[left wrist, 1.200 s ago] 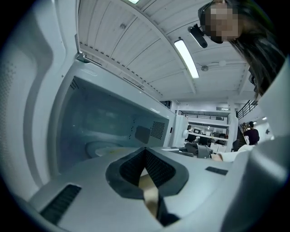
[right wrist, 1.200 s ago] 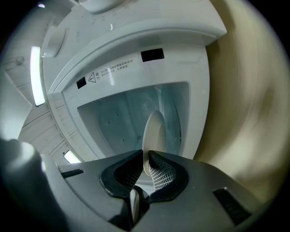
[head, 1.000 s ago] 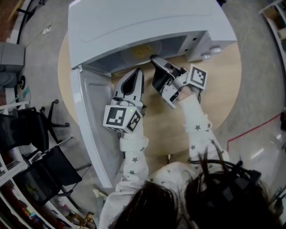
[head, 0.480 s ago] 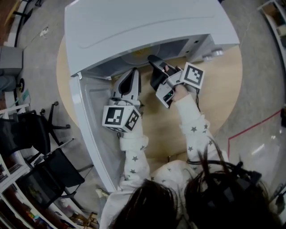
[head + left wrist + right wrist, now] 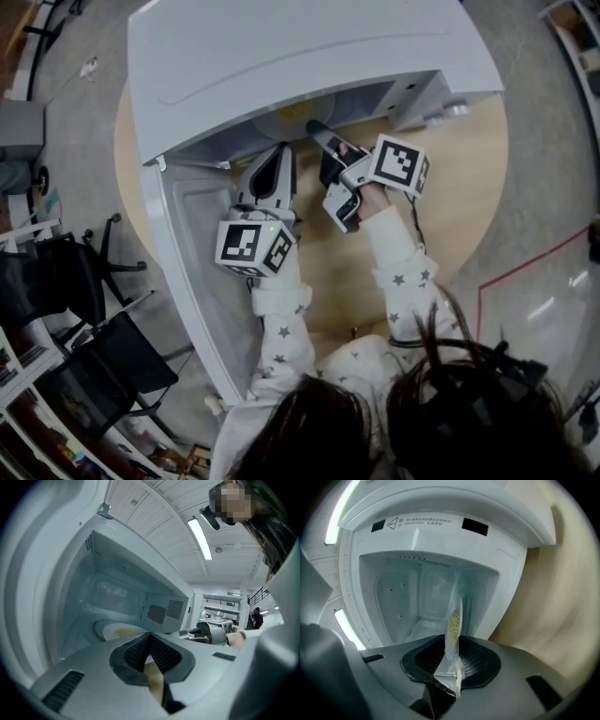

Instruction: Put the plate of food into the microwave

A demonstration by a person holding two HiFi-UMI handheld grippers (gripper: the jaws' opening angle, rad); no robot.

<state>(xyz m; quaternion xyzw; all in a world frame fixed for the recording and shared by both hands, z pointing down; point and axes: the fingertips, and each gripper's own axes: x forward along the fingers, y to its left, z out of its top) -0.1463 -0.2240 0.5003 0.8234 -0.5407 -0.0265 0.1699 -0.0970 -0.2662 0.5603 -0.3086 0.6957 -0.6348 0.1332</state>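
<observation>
The white microwave [image 5: 300, 56] stands on a round wooden table [image 5: 459, 187], its door [image 5: 192, 281] swung open to the left. My right gripper [image 5: 319, 133] reaches into the cavity mouth, shut on the rim of a white plate [image 5: 453, 620] that carries yellow food. In the right gripper view the plate runs edge-on between the pads [image 5: 476, 660], well inside the cavity. From the left gripper view the plate [image 5: 117, 631] lies low over the cavity floor. My left gripper [image 5: 279, 157] hangs in front of the opening beside the door, its pads [image 5: 161, 653] shut on nothing.
The open door fills the table's left side. The control panel with knobs [image 5: 441, 114] is at the microwave's right end. Black chairs [image 5: 75, 272] stand on the floor to the left, and a red floor line [image 5: 534, 272] runs at right.
My right gripper has moved forward and a little left, carrying the plate deeper into the cavity. The left gripper has hardly moved.
</observation>
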